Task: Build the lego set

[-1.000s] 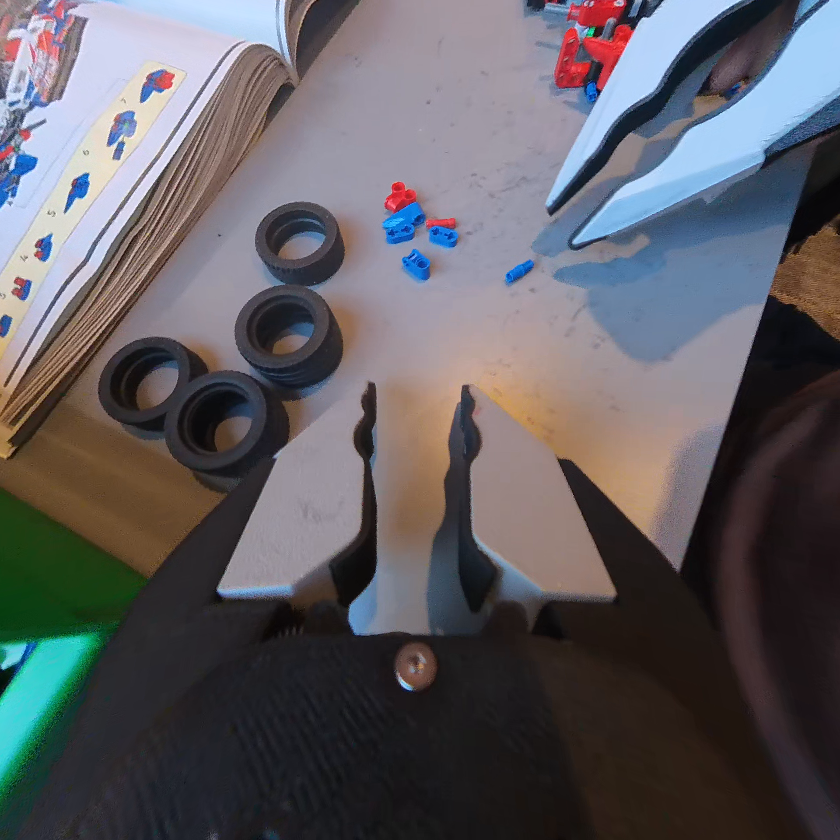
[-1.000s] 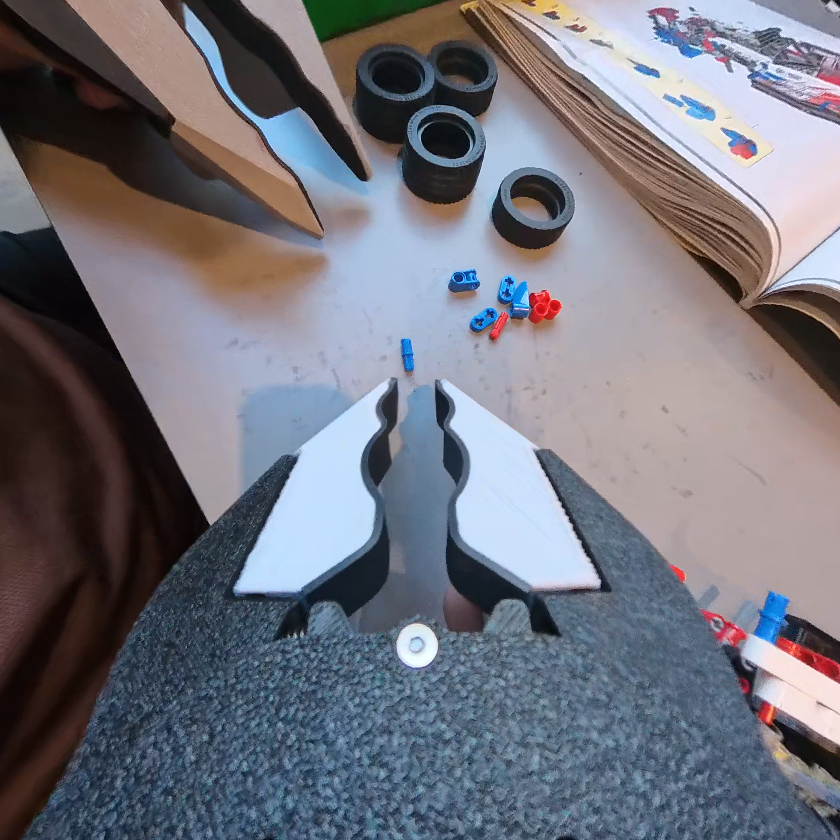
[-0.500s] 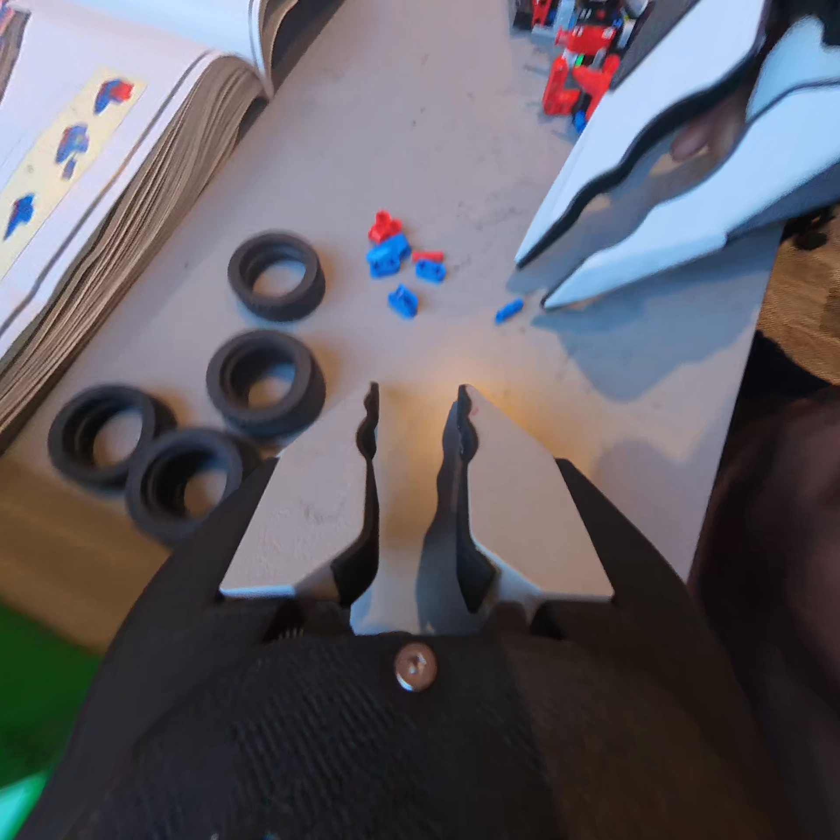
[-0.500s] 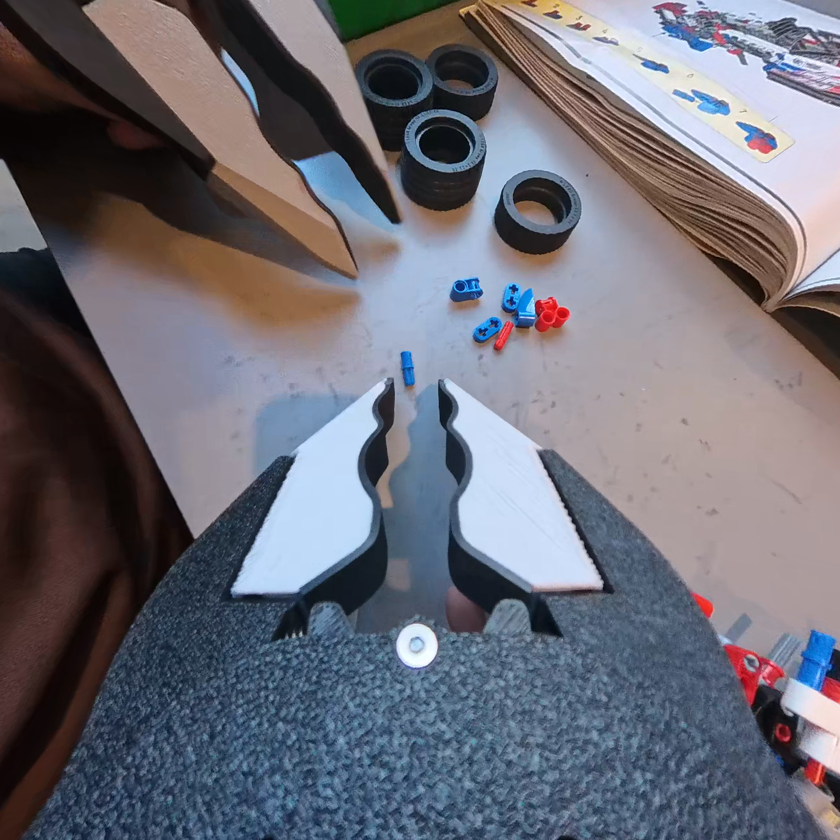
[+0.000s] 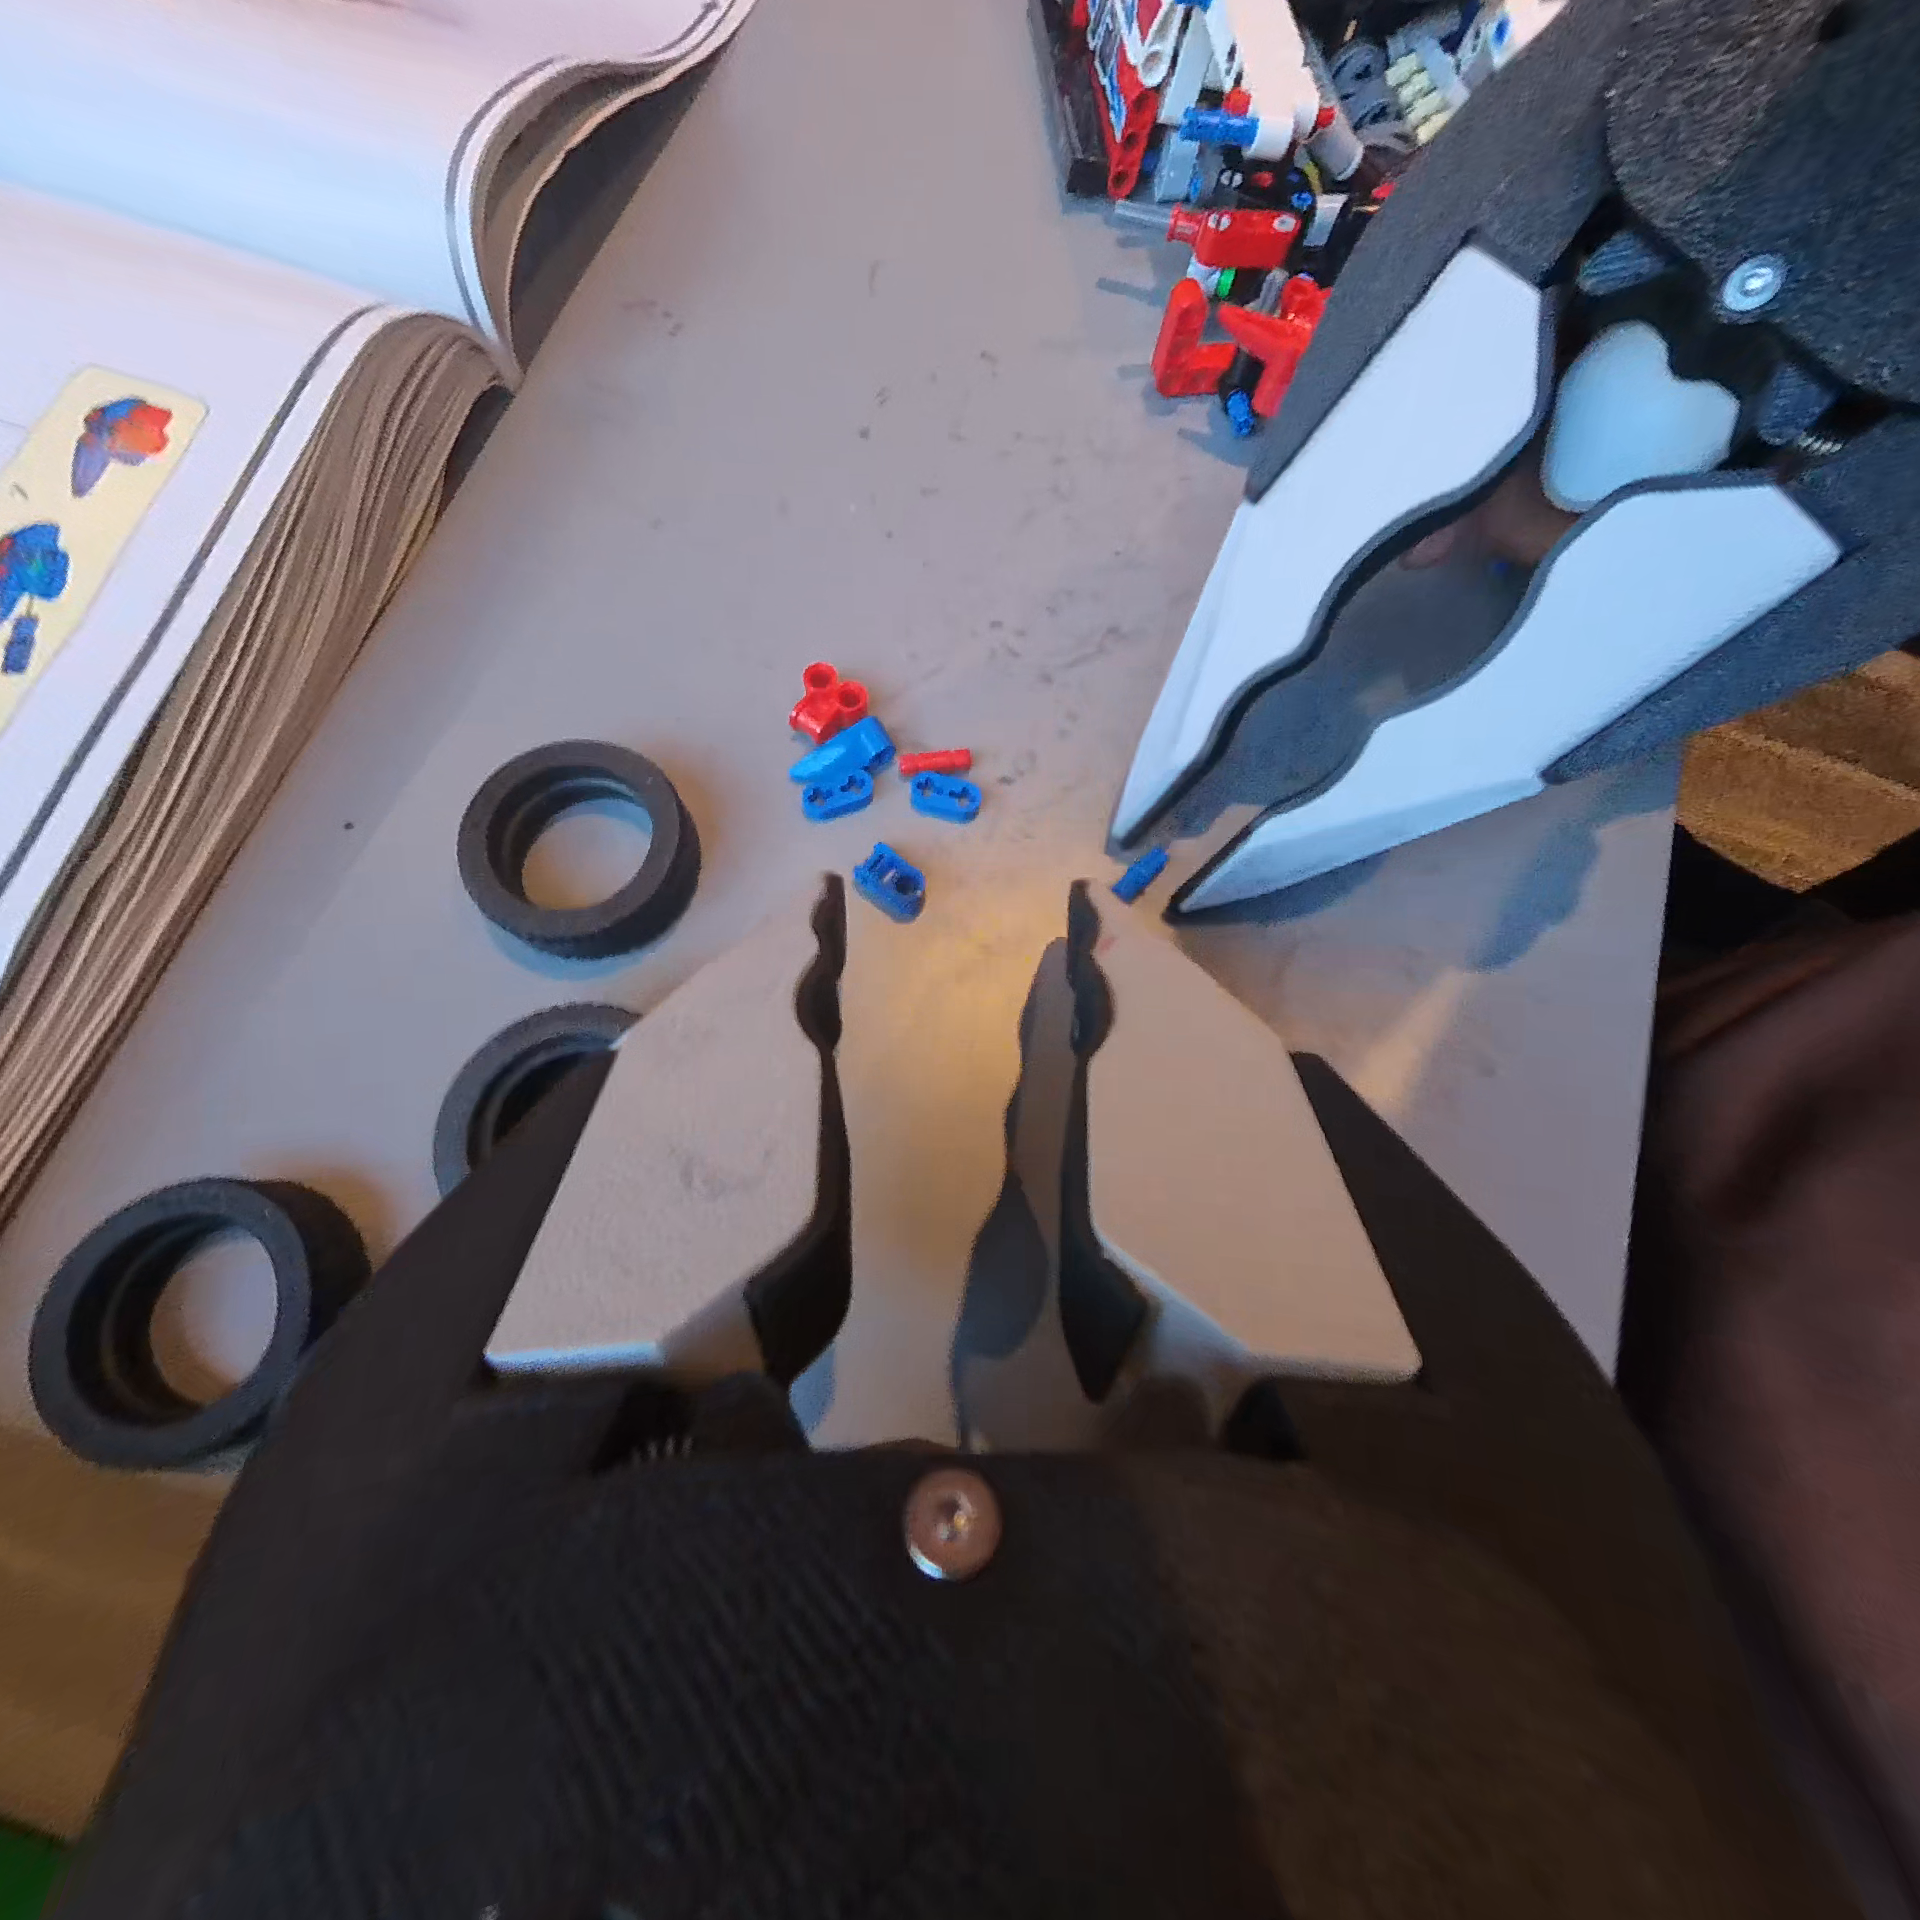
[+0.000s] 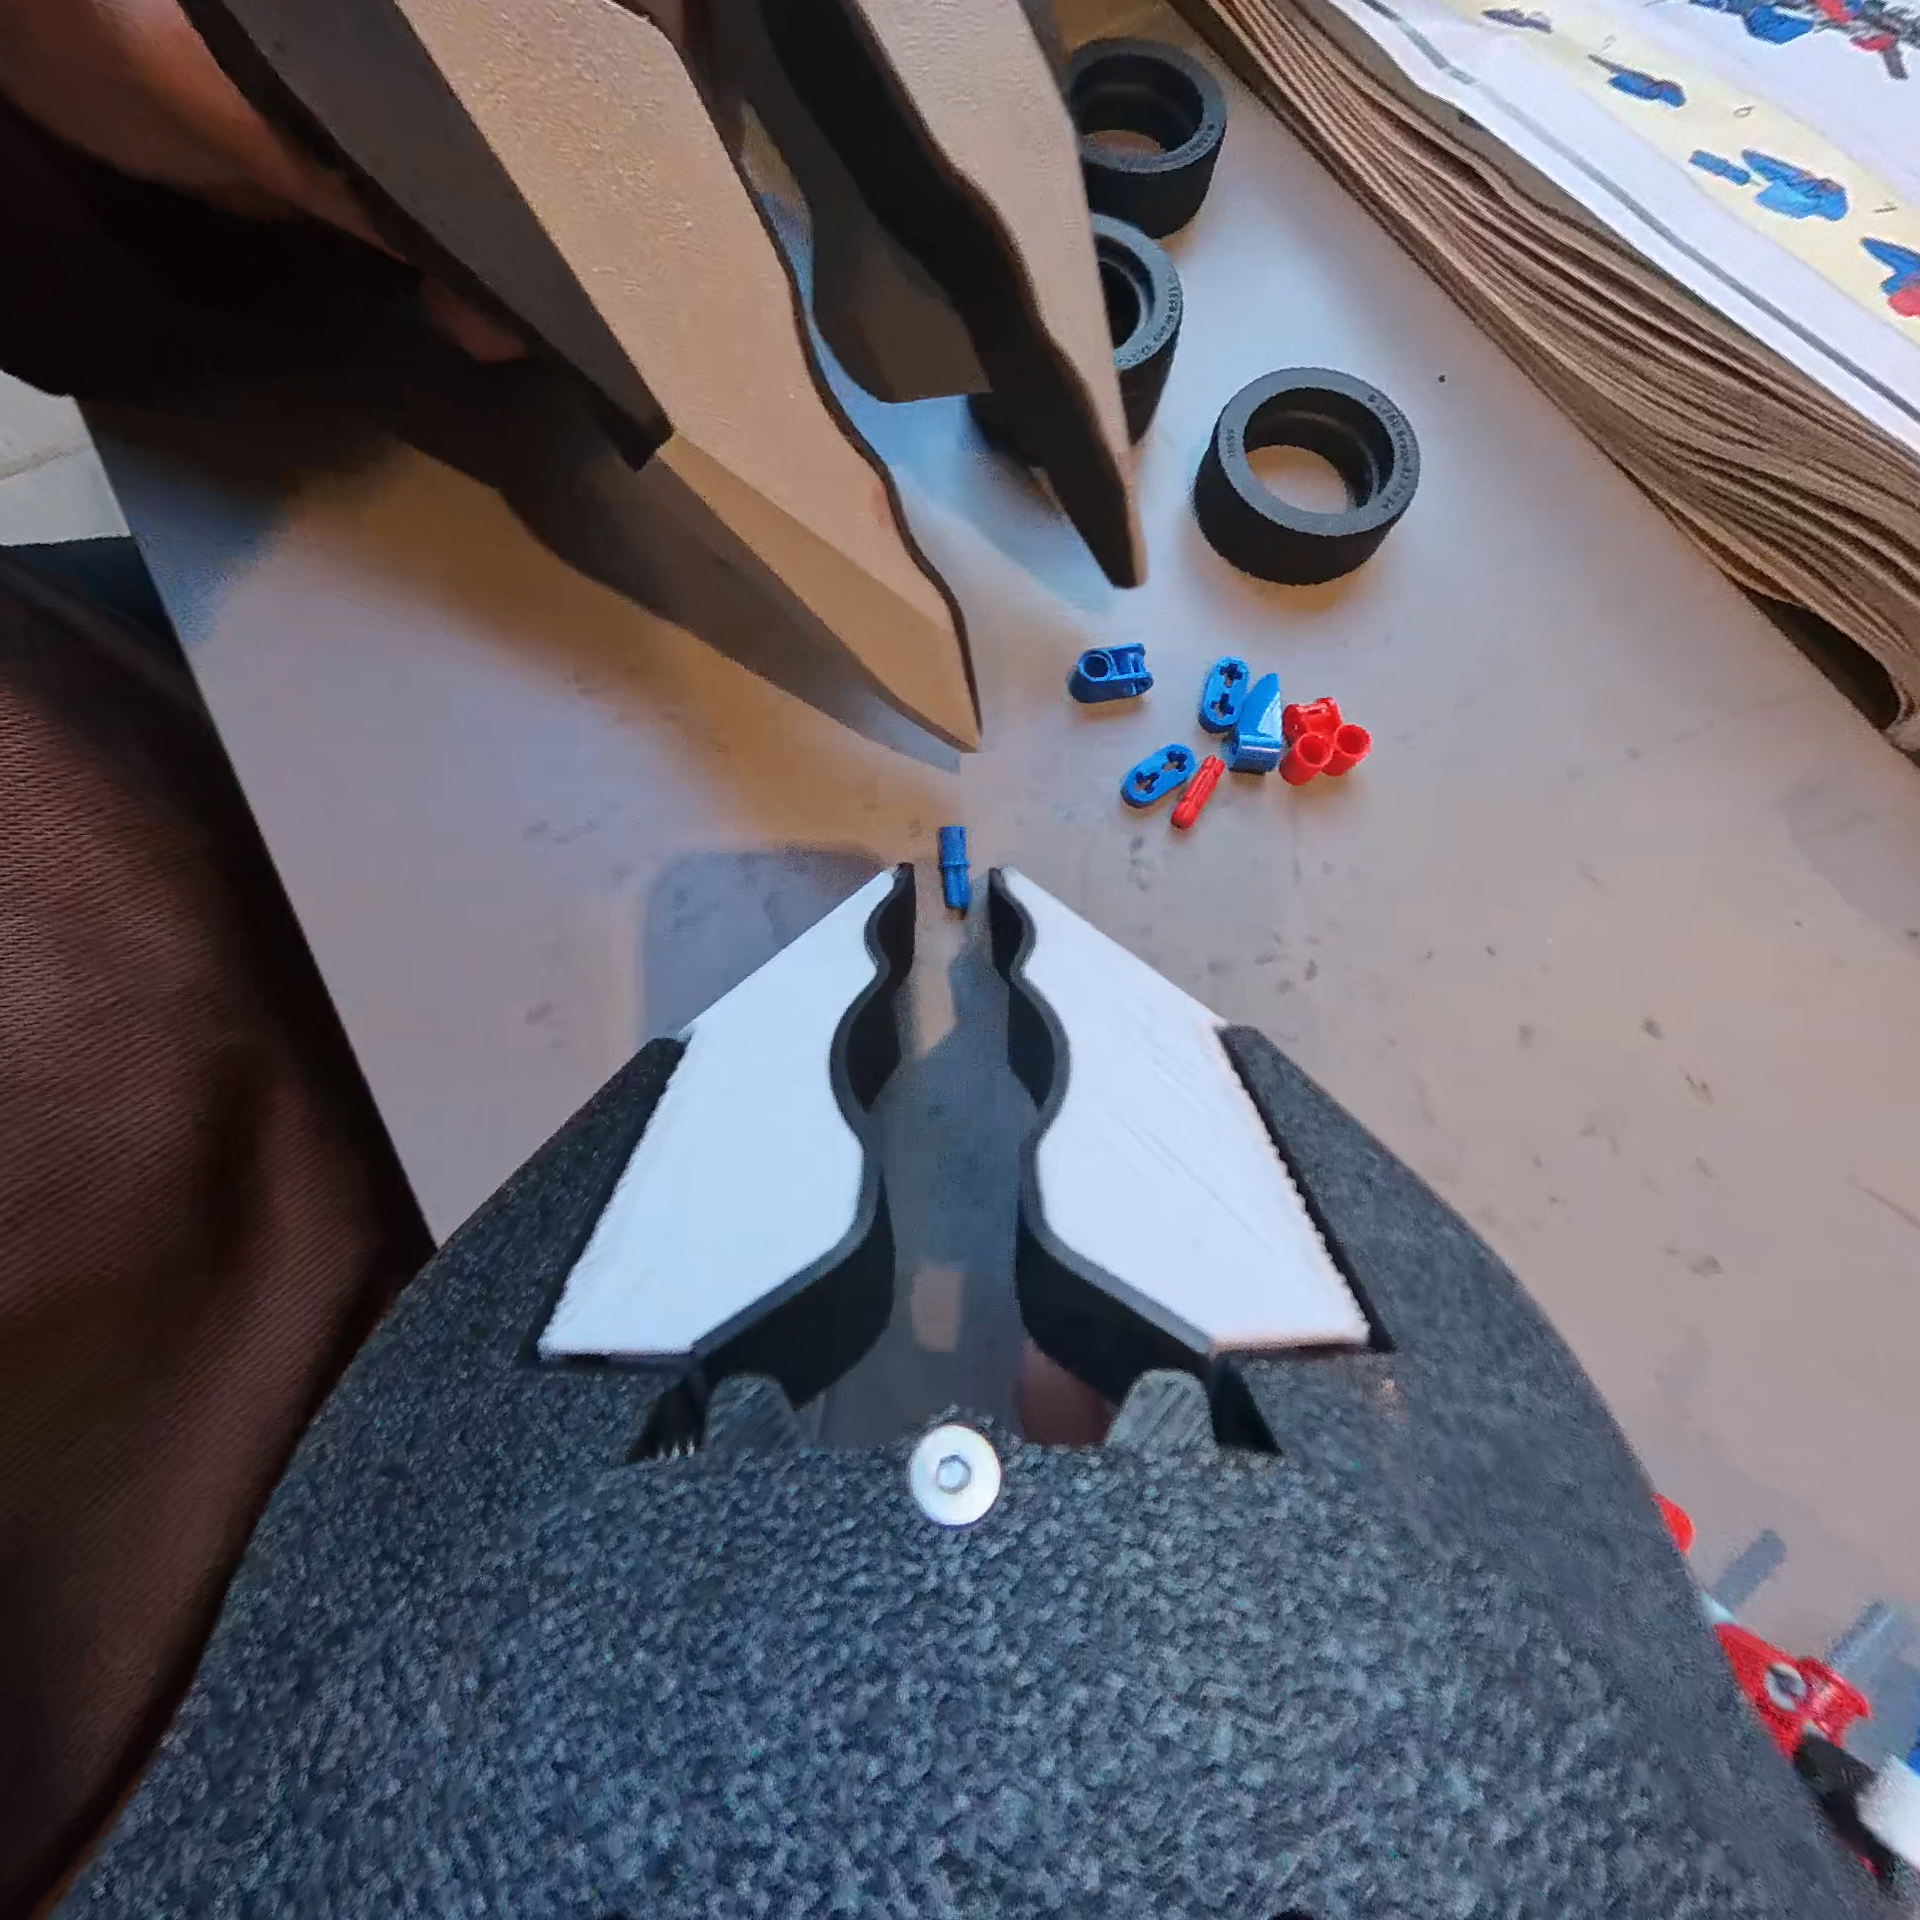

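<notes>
A small blue pin (image 6: pixel 953 865) lies on the grey table, just at the tips of my right gripper (image 6: pixel 951 885), which is open with a narrow gap around the pin's near end. The pin (image 5: pixel 1139 871) and the right gripper (image 5: pixel 1143 878) also show in the left wrist view. My left gripper (image 5: pixel 951 899) is open and empty, hovering close by; a blue connector (image 5: pixel 888 881) lies just beyond its tips. A cluster of small blue and red pieces (image 5: pixel 868 753) lies farther on, also in the right wrist view (image 6: pixel 1247 732). The left gripper (image 6: pixel 1049 655) shows at the top there.
Several black tyres (image 5: pixel 577 847) lie left of the pieces; one (image 6: pixel 1307 473) shows in the right wrist view. An open instruction book (image 5: pixel 187 436) lies beyond them. A partly built red, white and black model (image 5: pixel 1236 260) stands at the far end. The table edge (image 5: pixel 1642 1091) is near. The left gripper's tips are roughly 4 cm from the right gripper's.
Both grippers have moved in toward the loose pieces. The right gripper's tips have come down around the blue pin. The left gripper has advanced past the tyres toward the blue connector.
</notes>
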The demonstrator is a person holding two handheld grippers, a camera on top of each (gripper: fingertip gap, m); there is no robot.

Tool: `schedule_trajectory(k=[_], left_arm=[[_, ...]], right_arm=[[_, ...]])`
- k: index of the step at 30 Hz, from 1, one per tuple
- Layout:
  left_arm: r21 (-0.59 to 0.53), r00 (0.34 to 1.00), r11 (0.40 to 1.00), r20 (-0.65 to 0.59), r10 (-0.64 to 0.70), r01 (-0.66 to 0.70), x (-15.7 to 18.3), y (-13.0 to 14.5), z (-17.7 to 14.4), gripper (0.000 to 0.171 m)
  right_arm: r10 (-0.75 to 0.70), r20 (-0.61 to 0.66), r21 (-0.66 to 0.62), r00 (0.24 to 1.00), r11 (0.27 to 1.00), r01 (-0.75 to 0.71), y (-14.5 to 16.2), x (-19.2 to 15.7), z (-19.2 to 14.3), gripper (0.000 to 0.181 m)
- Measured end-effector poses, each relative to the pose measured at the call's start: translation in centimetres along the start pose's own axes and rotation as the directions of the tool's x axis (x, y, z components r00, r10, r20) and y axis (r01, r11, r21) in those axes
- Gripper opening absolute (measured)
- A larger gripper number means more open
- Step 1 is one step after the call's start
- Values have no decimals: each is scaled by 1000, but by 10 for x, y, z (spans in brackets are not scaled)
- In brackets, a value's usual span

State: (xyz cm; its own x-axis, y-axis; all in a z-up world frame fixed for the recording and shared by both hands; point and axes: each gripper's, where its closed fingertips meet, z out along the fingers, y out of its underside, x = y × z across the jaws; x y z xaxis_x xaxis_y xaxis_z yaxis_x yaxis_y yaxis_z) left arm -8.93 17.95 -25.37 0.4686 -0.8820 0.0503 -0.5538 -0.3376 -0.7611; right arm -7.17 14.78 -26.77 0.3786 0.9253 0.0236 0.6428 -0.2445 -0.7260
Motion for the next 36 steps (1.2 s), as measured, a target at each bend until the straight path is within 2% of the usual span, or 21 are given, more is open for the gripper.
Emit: schedule_trajectory(k=[3, 21, 36], left_arm=[[-6, 1000, 1000, -12, 20, -20, -3, -5, 4, 42], [-24, 1000, 1000, -23, 19, -20, -11, 0, 11, 42], [-20, 1000, 1000, 10, 2, -2, -9, 7, 3, 44]], right_arm=[[-3, 7, 1, 1000, 1000, 3, -1, 0, 1, 4], [22, 34, 7, 999, 1000, -22, -3, 0, 3, 4], [11, 23, 8, 1000, 1000, -11, -2, 1, 4, 4]])
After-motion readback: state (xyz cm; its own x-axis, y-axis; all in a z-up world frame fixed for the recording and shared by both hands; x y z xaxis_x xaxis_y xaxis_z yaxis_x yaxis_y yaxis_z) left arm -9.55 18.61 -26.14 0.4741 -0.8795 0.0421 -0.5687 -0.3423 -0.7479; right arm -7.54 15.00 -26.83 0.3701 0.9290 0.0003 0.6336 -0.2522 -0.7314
